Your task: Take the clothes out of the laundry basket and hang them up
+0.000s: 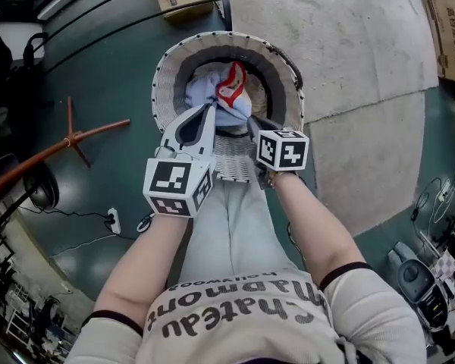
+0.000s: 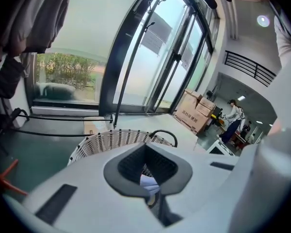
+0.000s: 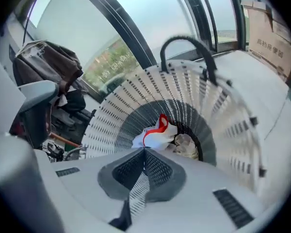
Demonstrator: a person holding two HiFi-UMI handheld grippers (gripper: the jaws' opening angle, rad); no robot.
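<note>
1. Left gripper view: left gripper [image 2: 146, 147] clenched, with a scrap of pale cloth nipped between the pads, low in the gap.
2. Right gripper view: right gripper [image 3: 144, 150] clamped too, jaws flat together. The garment [image 3: 155, 134], white with red trim, starts right at the tips. Reads as pinched by its edge, so judged a thin hold.
3. Head view: both claws meet the same garment from the near-rim side, the left one at its left flank and the right one at its right flank. Cloth bunched between them, so its long axis runs left to right across the person, on a short span.
4. Garment sits over the mouth of the laundry basket [image 1: 161, 82], just ahead of and below both sets of tips. Bulk hangs down into the well. Cannot tell whether any of it clears the rim.
5. On the basket floor, just right of the garment: a beige piece [image 3: 186, 146], crumpled, apart from both grippers and untouched.
6. On the far rim: black handle [image 3: 184, 38] arching over the edge, beyond the garment.
7. Farthest: dark clothes [image 3: 48, 62] hung high at the left of the right gripper view. The left gripper view shows hung cloth up in its left corner as well.
8. Judged: hanging spot lies to the person's left and above, so the left hand is on the nearer side. Coming move probably needs a straight lift to free the cloth from the well, then a swing left with both grips kept level, watching that thin right-hand pinch.
</note>
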